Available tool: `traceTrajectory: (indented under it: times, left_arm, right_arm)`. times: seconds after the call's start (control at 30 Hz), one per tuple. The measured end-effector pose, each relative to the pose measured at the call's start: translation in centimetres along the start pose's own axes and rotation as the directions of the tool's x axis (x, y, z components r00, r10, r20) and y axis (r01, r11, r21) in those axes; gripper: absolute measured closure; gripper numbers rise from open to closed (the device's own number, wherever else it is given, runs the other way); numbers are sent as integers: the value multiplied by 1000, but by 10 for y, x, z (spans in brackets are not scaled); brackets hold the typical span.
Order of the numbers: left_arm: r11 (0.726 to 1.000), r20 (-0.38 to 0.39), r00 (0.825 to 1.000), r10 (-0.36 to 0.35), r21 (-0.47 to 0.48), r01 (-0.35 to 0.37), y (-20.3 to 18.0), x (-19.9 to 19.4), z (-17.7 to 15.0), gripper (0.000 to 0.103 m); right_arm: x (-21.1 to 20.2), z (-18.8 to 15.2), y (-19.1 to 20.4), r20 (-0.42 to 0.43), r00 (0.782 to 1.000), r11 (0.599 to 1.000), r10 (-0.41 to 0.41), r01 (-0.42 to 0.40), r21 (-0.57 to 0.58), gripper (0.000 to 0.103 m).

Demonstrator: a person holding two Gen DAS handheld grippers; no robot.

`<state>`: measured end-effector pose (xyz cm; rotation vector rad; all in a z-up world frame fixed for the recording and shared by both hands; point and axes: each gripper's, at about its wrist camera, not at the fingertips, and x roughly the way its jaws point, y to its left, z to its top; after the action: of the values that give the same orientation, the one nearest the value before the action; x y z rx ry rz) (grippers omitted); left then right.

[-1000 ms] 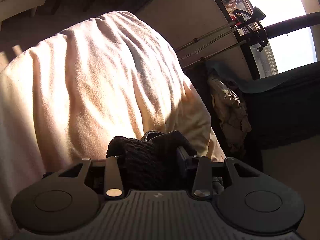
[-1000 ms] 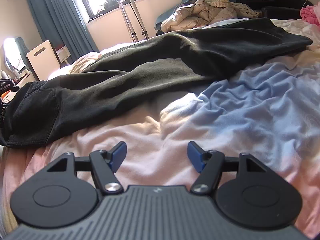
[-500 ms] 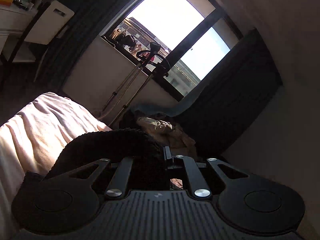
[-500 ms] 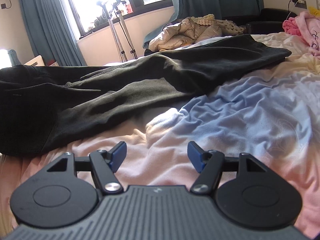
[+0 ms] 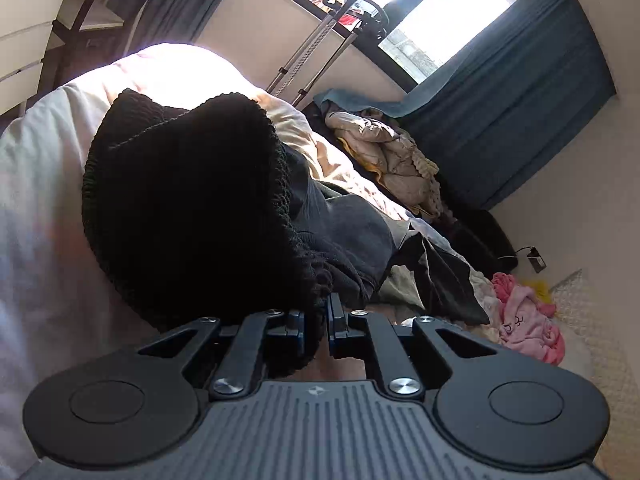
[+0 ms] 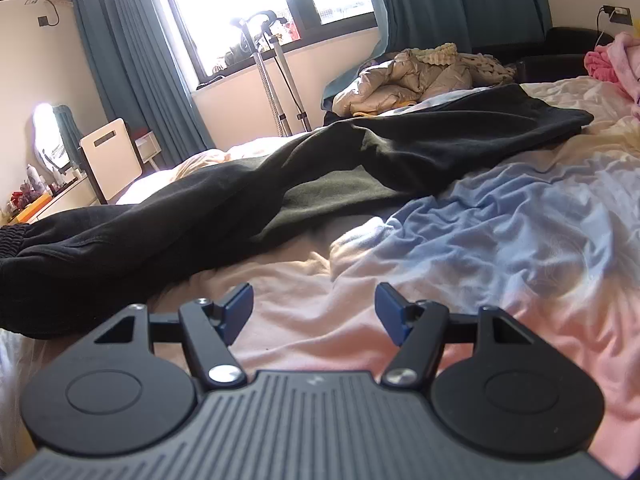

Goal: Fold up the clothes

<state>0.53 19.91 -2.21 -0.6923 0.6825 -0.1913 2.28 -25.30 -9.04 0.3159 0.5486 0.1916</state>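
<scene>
Black trousers (image 6: 320,168) lie stretched across the bed (image 6: 520,240), from a ribbed elastic end at the far left to the far right. My left gripper (image 5: 316,320) is shut on the ribbed black end of the trousers (image 5: 188,208), which bulges up in front of its camera and hides much of the bed. My right gripper (image 6: 314,308) is open and empty, low over the pink and blue sheet, a little in front of the trousers.
A beige jacket (image 6: 412,76) is heaped beyond the bed near the window. Pink clothing (image 6: 612,60) lies at the right edge of the bed. Crutches (image 6: 272,72) lean on the wall. A white chair (image 6: 112,156) and a desk stand at the left.
My left gripper has lifted and swung with the trouser end, its view turning from the bed's side toward the room. The trouser end at the left of the right wrist view has risen and shifted.
</scene>
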Motion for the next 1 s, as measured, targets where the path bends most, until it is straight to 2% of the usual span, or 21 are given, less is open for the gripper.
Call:
traceTrajectory:
  times: [0.1, 0.23, 0.43, 0.47, 0.53, 0.57, 0.67, 0.73, 0.9, 1.0]
  left_arm:
    - [994, 30, 999, 26, -108, -23, 5, 11, 0, 91]
    - [987, 60, 996, 68, -150, -59, 8, 13, 1, 91]
    - [979, 64, 996, 69, -197, -55, 17, 5, 0, 87]
    - [978, 62, 996, 68, -199, -55, 17, 4, -1, 85]
    - [976, 50, 997, 58, -211, -46, 18, 2, -5, 69]
    - [975, 39, 998, 56, -218, -47, 20, 2, -8, 56]
    - [974, 3, 998, 67, -218, -65, 22, 4, -13, 54]
    - [973, 10, 999, 48, -226, -45, 25, 3, -13, 54]
    - [949, 110, 993, -46, -307, 78, 41, -7, -10, 50]
    - [939, 109, 994, -28, -338, 63, 48, 1, -5, 49]
  right_arm:
    - [-2, 1, -4, 0, 1000, 1000, 3, -3, 23, 35]
    - [-5, 1, -9, -2, 1000, 999, 4, -4, 53, 35]
    - [-8, 7, -16, 5, 1000, 997, -6, 6, 78, 35]
    - [-9, 8, -16, 8, 1000, 997, -8, 7, 75, 34]
    - [-9, 9, -14, 16, 1000, 998, -6, 5, 64, 34]
    - [-9, 10, -13, 18, 1000, 998, -5, 4, 57, 33]
    - [-7, 8, -10, 10, 1000, 999, -6, 5, 36, 33]
    - [-4, 6, -8, -1, 1000, 1000, -8, 8, 25, 33]
    - [4, 1, -5, -30, 999, 1000, -18, 18, 2, 33]
    - [9, 0, -4, -39, 999, 1000, -16, 16, -3, 33]
